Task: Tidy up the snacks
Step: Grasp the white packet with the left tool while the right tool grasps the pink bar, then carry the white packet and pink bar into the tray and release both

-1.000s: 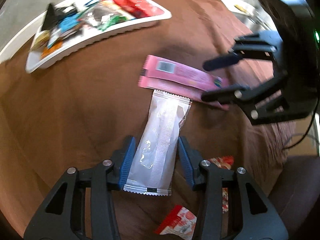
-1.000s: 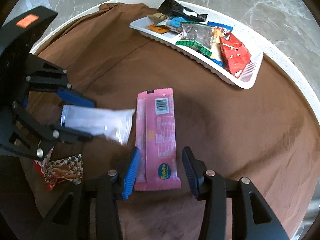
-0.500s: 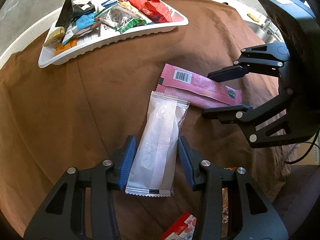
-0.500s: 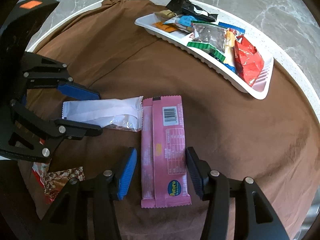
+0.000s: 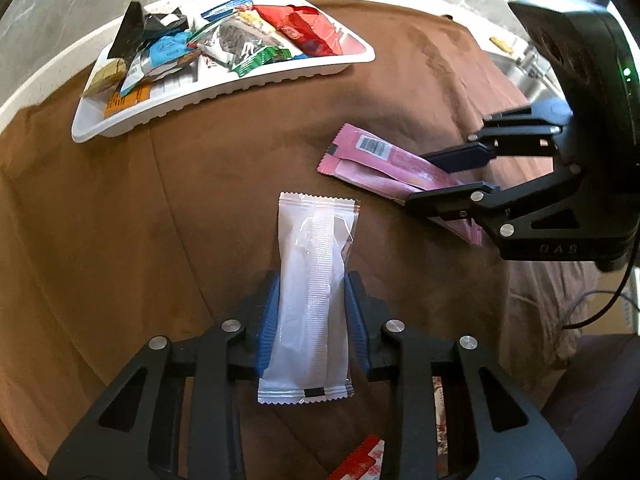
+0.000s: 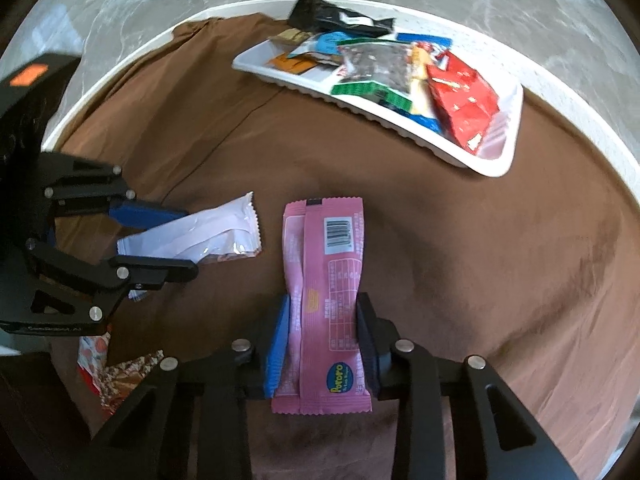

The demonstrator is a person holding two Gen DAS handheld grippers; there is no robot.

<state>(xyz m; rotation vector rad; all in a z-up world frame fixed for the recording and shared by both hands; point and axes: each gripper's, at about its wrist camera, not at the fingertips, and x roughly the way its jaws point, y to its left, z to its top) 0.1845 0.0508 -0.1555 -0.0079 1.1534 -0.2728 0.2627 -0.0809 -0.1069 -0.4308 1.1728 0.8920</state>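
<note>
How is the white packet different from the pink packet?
The white packet is plain with a see-through part; the pink packet has a barcode and printed writing. The white packet sits squeezed in the left claw; the pink packet in the right claw, both claws having just been closing. Both are long, sealed snack wrappers over the brown cloth, not in the white tray.

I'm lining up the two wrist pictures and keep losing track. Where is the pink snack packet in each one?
Left wrist view: the pink snack packet lies right of centre, clamped by the right gripper reaching in from the right edge.
Right wrist view: the same packet stands lengthwise at bottom centre, pinched between that gripper's own fingers.
Shared landmark: the white tray of snacks, upper left in the left view, upper right in the right view.
</note>
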